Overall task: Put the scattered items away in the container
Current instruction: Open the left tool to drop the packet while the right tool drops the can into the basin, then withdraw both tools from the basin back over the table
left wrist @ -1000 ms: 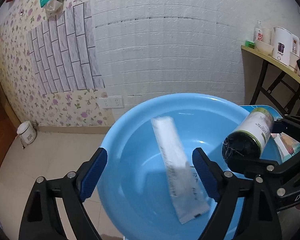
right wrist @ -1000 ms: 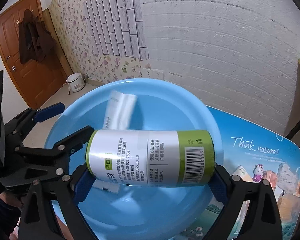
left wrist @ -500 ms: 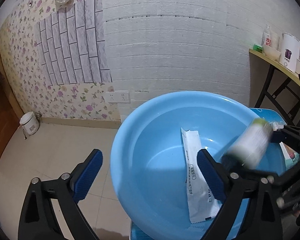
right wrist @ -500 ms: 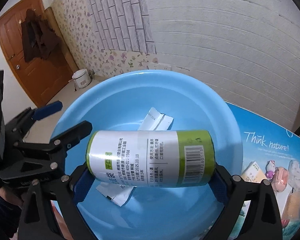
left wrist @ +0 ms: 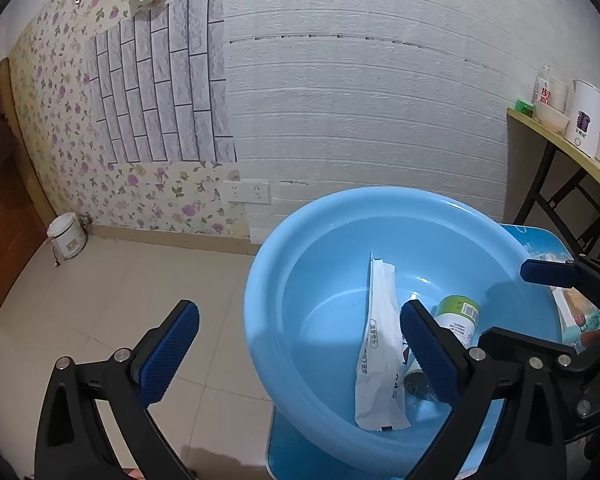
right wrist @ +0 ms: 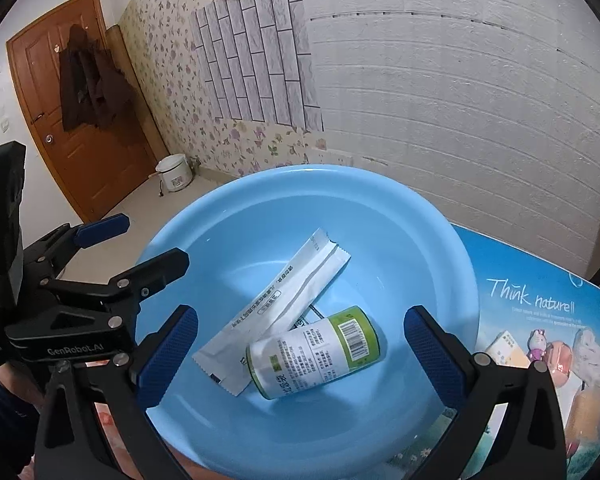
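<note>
Your right gripper (right wrist: 300,344) hangs over the blue basin (right wrist: 452,248) with its jaws spread wide, gripping nothing and touching nothing. The green-labelled roll (right wrist: 314,352) lies on its side in the basin's bottom, resting against the white sachet (right wrist: 276,308). Your left gripper (left wrist: 298,344) is equally wide and empty, one finger over the basin, the other outside its rim.

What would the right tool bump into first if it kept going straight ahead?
Probably the green-and-white roll lying in the blue basin, partly on the white packet. The right tool is open and points down at it, though depth is hard to judge.
</note>
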The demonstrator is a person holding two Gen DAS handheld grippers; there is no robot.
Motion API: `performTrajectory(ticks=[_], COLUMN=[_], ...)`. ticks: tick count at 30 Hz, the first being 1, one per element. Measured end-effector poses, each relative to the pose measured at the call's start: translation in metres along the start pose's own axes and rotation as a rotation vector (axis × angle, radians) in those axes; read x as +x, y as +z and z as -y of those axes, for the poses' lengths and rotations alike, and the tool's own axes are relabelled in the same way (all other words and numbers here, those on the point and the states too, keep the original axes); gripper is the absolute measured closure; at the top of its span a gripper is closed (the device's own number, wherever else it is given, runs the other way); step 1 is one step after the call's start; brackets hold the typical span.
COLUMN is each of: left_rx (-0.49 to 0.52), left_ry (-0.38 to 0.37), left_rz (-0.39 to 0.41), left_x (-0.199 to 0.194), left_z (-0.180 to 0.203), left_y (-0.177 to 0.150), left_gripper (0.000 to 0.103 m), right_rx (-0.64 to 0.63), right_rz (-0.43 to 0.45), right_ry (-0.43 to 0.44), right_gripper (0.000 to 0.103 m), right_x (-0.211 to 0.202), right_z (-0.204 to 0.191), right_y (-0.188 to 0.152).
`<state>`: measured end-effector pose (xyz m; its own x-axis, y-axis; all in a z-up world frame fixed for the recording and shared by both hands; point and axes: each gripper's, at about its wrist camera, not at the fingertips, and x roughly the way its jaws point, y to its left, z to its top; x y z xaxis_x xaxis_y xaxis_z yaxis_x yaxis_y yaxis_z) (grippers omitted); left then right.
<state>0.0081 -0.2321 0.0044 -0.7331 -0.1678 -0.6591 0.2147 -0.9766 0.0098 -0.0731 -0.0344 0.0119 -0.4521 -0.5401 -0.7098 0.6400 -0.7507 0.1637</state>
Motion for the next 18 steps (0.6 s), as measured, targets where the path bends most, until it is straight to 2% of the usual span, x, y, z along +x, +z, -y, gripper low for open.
performTrajectory(ticks=[6,12,18], left_rx=[0.018,0.012,0.056], left_ry=[0.006,0.023,0.039], left_rz=[0.001,-0.059,-0.048], left_x=[-0.008,-0.007,-0.015], left_z=[0.004,0.01,0.026], left_y=[0.001,0.004,0.007], left_gripper=[0.0,0.0,0.0], right_rx=[-0.017,-0.004,0.026], right_rz=[0.009,0.006,0.022], right_ry=[-0.009,-0.009,-0.023], right_gripper=[0.0,0.0,0.0], right_x=[-0.005,-0.013,-0.029], right_z=[-0.004,0.001,0.011], right_y=[-0.006,-0.013,-0.019])
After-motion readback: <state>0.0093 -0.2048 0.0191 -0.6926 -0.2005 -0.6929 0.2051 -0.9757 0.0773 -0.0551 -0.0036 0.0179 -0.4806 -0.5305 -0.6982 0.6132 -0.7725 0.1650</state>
